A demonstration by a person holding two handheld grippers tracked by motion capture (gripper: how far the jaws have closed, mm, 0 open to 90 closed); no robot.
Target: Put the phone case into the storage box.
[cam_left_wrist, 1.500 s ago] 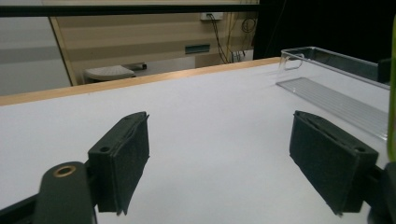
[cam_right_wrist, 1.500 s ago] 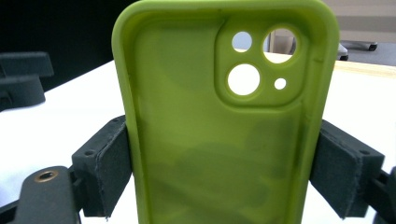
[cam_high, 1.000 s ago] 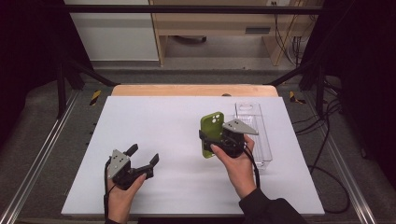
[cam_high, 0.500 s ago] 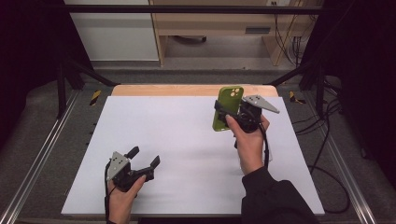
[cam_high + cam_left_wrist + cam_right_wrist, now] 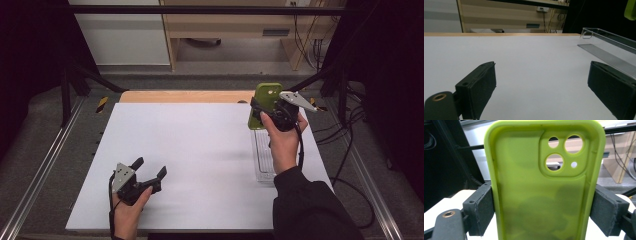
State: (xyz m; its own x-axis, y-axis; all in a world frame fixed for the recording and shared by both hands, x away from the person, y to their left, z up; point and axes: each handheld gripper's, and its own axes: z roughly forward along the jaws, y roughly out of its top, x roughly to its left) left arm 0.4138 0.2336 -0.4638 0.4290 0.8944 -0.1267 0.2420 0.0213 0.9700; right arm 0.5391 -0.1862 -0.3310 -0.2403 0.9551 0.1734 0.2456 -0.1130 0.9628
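The green phone case (image 5: 544, 185) is pinched upright between the right gripper (image 5: 267, 112)'s jaws, above the bench (image 5: 200, 150)'s far right corner.

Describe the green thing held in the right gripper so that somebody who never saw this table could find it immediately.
Start at the white table and go to its far right corner, above the clear plastic tray. There the right gripper holds a lime-green phone case upright, clamped by its two long edges. It is the one brightly coloured thing here, empty, with round camera holes in one upper corner.

Lime phone case (image 5: 544, 190) (empty), upright
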